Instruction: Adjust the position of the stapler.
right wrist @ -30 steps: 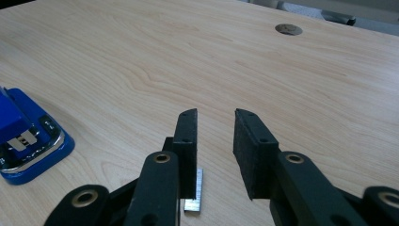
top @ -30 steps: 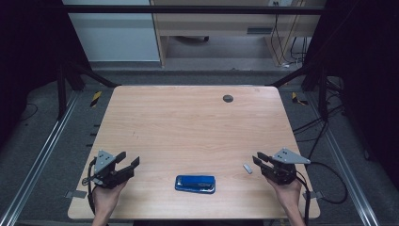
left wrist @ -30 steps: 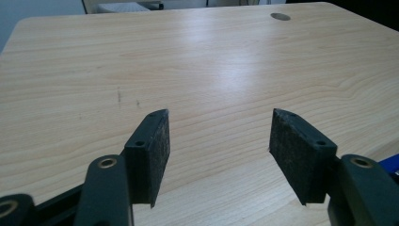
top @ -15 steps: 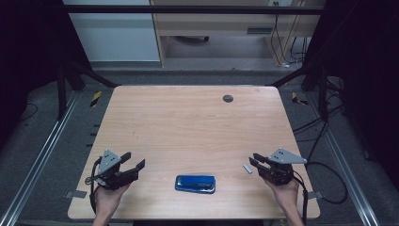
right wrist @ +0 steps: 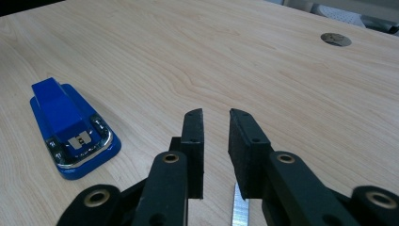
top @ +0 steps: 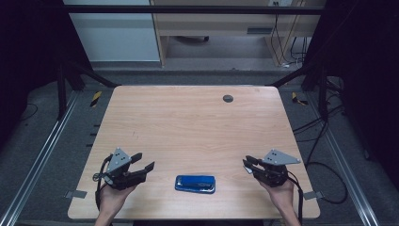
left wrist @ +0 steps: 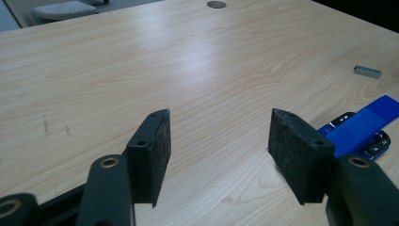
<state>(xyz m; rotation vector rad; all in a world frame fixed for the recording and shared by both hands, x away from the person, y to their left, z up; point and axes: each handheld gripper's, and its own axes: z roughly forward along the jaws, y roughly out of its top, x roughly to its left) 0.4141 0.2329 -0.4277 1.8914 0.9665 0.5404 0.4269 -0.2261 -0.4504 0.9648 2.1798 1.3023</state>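
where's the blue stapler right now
In the high view the blue stapler lies flat near the table's front edge, between the left gripper and right gripper, touching neither.

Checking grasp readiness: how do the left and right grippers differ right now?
The left gripper has its jaws wide apart, with bare table between them; the right gripper has its jaws nearly closed, leaving a narrow gap. The left gripper has nothing under it; the right gripper hovers over a small strip of staples. Both are hand-held, clamp nothing and flank the blue stapler.
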